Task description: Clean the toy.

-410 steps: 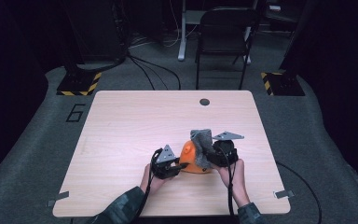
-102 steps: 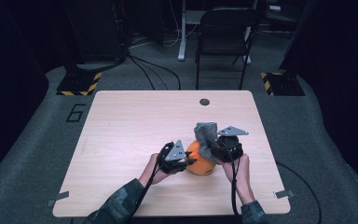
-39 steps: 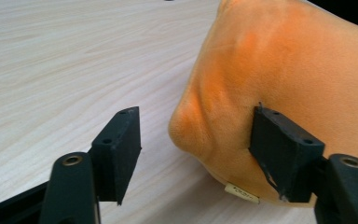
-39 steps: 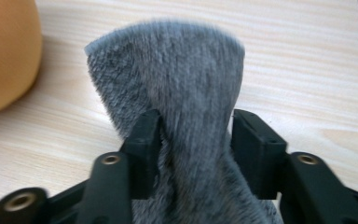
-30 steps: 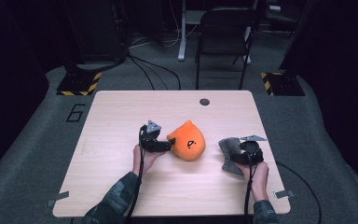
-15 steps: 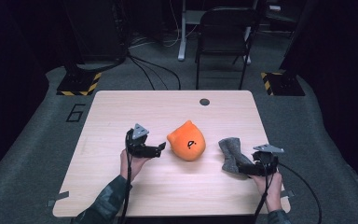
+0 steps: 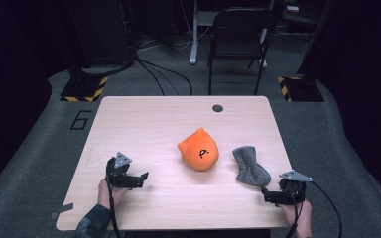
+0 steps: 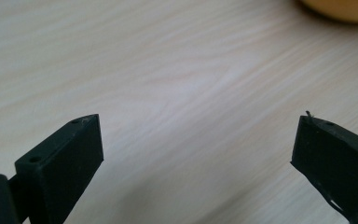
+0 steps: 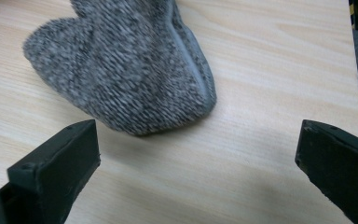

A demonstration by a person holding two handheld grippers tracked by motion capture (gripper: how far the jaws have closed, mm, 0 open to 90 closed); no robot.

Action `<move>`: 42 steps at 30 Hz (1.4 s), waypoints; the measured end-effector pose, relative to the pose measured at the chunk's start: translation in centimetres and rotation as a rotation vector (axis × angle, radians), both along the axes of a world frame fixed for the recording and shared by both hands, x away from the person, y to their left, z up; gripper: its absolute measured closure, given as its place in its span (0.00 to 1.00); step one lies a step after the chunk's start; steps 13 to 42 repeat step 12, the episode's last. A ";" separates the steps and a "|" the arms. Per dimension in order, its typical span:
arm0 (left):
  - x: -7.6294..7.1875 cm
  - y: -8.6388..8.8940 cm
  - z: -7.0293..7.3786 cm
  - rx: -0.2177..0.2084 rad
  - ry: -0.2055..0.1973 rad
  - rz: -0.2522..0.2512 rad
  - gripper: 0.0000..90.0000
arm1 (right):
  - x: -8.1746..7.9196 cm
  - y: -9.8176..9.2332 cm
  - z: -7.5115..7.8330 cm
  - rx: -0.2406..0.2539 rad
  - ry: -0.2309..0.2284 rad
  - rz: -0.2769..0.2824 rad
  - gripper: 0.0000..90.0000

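My left gripper (image 7: 140, 179) sits low over the worktop (image 7: 144, 119) toward its near left corner, pointing to the right along the near edge. Its jaws have just been opening and now stand wide, with nothing between them; in the left gripper view (image 8: 196, 154) there is bare pale wood grain in the gap, and a sliver of orange at the top right edge of that view. That sliver belongs to the orange plush toy (image 7: 199, 154), which rests near the middle of the worktop, a little toward the near edge, well apart from my left gripper. It has two small ear-like bumps on its far side and a black mark on the top facing the camera. Just right of it, close but not touching, lies the grey knitted sock (image 7: 250, 166), angled toward the near right corner. My right gripper (image 7: 269, 196) is at that near right corner, pointing left, its tips just beside the sock's near end. Those jaws have also just been opening and now gape wide with nothing held: in the right gripper view (image 9: 198, 163) the sock (image 9: 121, 70) lies on the wood just beyond the tips, free of both of them.
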State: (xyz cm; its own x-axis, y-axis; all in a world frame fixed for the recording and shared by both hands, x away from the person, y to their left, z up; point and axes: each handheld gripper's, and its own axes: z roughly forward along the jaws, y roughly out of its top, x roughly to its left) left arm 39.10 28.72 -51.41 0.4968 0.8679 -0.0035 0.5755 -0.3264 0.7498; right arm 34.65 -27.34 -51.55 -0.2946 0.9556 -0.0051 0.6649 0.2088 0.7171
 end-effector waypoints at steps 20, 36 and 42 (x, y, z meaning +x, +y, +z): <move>0.7 2.4 -1.7 0.025 0.014 0.032 0.05 | 0.3 -0.5 -1.4 0.005 0.005 0.023 0.00; 0.7 2.4 -1.7 0.025 0.014 0.032 0.05 | 0.3 -0.5 -1.4 0.005 0.005 0.023 0.00; 0.7 2.4 -1.7 0.025 0.014 0.032 0.05 | 0.3 -0.5 -1.4 0.005 0.005 0.023 0.00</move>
